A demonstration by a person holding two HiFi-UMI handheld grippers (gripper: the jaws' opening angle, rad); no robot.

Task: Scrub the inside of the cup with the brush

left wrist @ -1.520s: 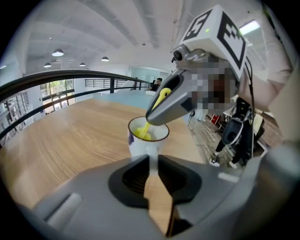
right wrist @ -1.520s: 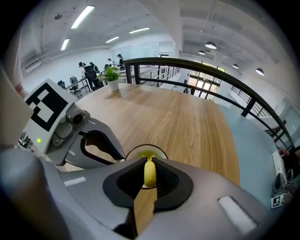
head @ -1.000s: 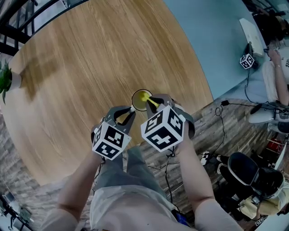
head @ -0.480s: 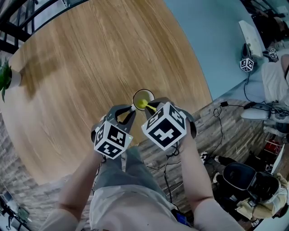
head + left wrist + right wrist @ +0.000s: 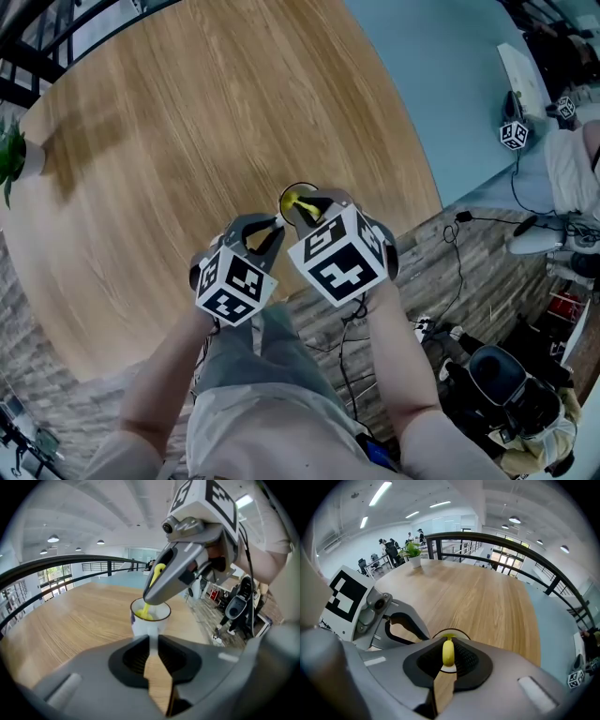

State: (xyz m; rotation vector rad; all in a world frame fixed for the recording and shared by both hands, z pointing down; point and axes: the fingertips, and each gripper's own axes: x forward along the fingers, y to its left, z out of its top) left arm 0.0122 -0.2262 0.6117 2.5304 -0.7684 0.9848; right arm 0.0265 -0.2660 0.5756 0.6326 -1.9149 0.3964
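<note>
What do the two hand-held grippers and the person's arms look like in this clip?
The left hand-held gripper and right hand-held gripper have grey plastic bodies with black ribbed pads. Each carries a white cube with black square markers. The forearms show no sleeves.

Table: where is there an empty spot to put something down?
Nearly all the wooden table is bare, from the plant at its left edge across to the cup. It is crowded at the near edge, where the left gripper and right gripper meet at the cup.
</note>
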